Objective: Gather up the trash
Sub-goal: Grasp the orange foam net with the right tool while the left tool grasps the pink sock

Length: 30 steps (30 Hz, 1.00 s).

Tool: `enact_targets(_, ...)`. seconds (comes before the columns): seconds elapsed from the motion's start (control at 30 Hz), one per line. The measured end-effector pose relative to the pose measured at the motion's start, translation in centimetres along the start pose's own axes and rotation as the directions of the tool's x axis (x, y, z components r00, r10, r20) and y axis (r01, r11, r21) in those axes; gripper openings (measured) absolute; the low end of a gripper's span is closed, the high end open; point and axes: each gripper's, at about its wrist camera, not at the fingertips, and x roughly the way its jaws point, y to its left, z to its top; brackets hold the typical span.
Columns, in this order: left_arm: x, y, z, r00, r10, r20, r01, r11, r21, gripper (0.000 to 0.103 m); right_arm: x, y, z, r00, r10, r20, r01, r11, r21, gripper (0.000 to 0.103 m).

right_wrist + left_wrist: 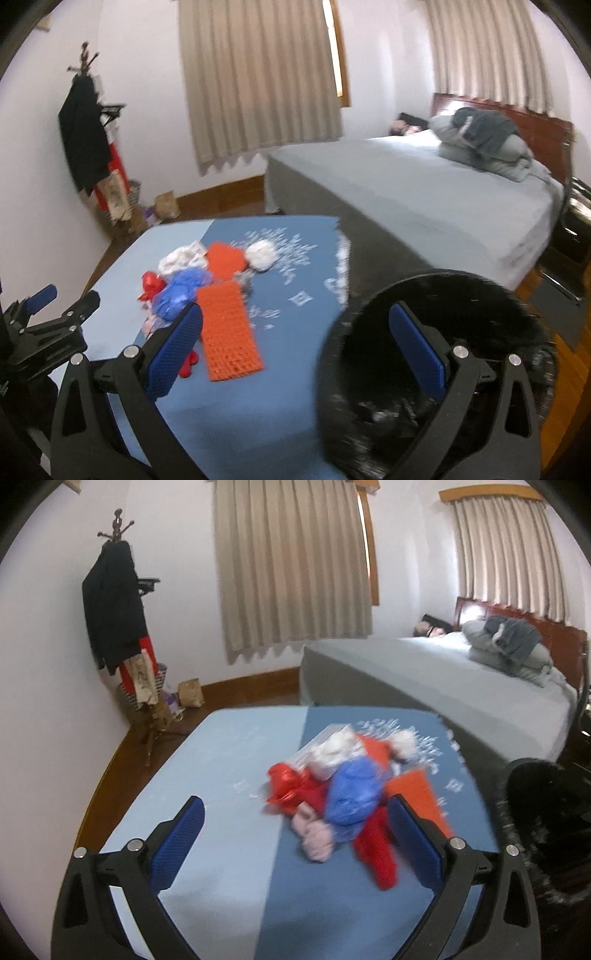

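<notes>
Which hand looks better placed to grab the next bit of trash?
Probably the left. Its open tongs point straight at the trash pile on the table, while the right tongs, also open, hang over the black bin.

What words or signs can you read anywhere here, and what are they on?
None can be read.
White characters on the dark blue mat: blurred, illegible.
One squarish white sign on the mat: a shape only, not readable.
The trash pile: no legible label.
</notes>
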Motion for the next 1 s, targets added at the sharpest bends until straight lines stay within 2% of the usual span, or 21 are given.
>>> enact_targets(0.17, 2.6, 1.6, -1.0, 1.0, 0.012, -0.022, -0.013, 1.0, -0.019, 0.097, 4.1, 2.1, -0.7, 0.997, 0.057, -0.053, -0.058, 0.998, -0.019, 0.098)
enact_targets(0.27, 3.9, 1.9, -1.7, 0.999, 0.019, -0.036, -0.02, 0.999, -0.025, 0.097, 6.5, 3.1, -1.3, 0.994, 0.061, -0.086, -0.065, 0.997, -0.044, 0.094)
enact_targets(0.4, 5.5, 2.2, -2.4, 0.998, 0.021, -0.062, -0.023, 0.999, -0.026, 0.094, 9.5, 3.9, -2.2, 0.989, 0.06, -0.139, -0.07, 0.995, -0.069, 0.08)
enact_targets(0.57, 7.2, 2.5, -3.2, 0.995, 0.013, -0.101, -0.016, 0.999, -0.037, 0.089, 12.4, 4.2, -3.5, 0.978, 0.063, -0.199, -0.081, 0.993, -0.085, 0.071)
enact_targets(0.77, 8.4, 2.3, -3.7, 0.991, 0.001, -0.132, -0.006, 0.999, -0.036, 0.088, 14.8, 4.3, -4.9, 0.96, 0.08, -0.267, -0.108, 0.99, -0.094, 0.057)
enact_targets(0.87, 8.9, 2.1, -3.8, 0.99, -0.013, -0.144, 0.008, 0.999, -0.041, 0.088, 15.4, 4.4, -5.2, 0.947, 0.126, -0.297, -0.157, 0.984, -0.08, 0.044)
enact_targets(0.93, 9.0, 2.0, -4.0, 0.989, -0.023, -0.149, 0.017, 0.999, -0.045, 0.088, 15.5, 4.5, -5.2, 0.939, 0.16, -0.304, -0.19, 0.979, -0.073, 0.03)
enact_targets(1.0, 9.2, 1.7, -4.1, 0.988, -0.031, -0.152, 0.024, 0.999, -0.047, 0.087, 15.3, 4.5, -5.3, 0.937, 0.175, -0.304, -0.205, 0.976, -0.07, 0.023)
